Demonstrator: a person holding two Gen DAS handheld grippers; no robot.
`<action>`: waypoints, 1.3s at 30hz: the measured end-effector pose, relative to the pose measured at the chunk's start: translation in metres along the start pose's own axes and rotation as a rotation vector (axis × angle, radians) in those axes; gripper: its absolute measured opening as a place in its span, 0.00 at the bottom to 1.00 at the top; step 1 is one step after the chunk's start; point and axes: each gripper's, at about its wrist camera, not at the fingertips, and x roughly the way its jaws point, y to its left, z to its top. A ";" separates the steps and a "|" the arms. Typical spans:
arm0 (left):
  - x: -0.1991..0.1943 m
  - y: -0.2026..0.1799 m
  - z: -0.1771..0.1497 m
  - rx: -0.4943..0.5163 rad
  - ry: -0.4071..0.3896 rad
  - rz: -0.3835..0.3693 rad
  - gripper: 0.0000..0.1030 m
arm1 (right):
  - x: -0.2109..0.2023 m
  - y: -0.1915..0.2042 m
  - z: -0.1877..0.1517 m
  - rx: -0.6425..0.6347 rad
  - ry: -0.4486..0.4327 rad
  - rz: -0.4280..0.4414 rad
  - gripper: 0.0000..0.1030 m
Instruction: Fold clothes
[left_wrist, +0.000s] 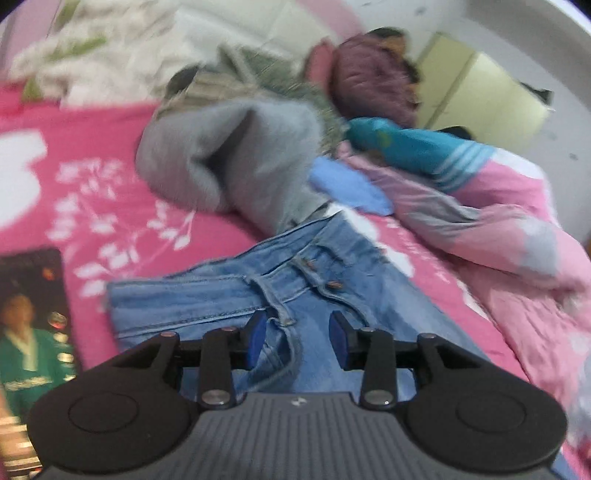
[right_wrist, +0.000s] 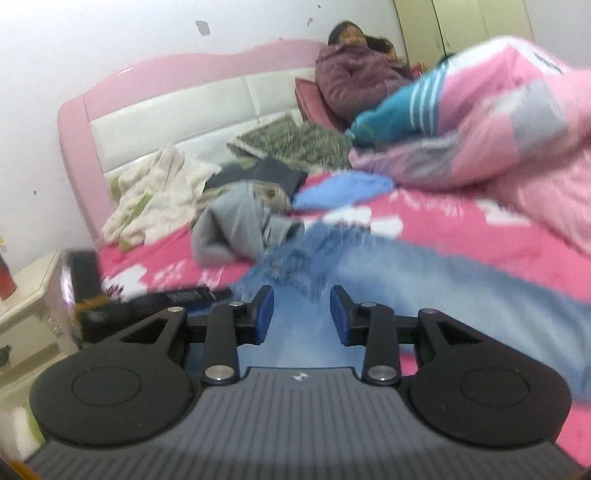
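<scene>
1. On the pink bed, near edge, the jeans lie flat, waistband leftward, seemingly spread out for folding.
2. Left gripper hovers above the fly, jaws parted, grasping nothing.
3. Right gripper hangs over the blurred jeans, jaws likewise released and empty.
4. A grey garment waits beyond, probably next in line.
5. No readable writing; the poster at far left is too blurred.

Left hand-held gripper parted, empty, above jeans waistband on pink bedsheet.
</scene>
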 end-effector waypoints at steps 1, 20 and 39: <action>0.006 0.002 0.000 -0.031 -0.002 0.005 0.37 | 0.007 -0.002 0.008 -0.005 -0.006 0.001 0.39; 0.024 0.038 -0.002 -0.333 -0.035 -0.131 0.38 | 0.113 -0.027 0.013 -0.001 0.062 0.057 0.44; 0.048 0.043 -0.001 -0.308 -0.023 -0.097 0.04 | 0.252 -0.015 0.042 -0.226 0.274 0.200 0.56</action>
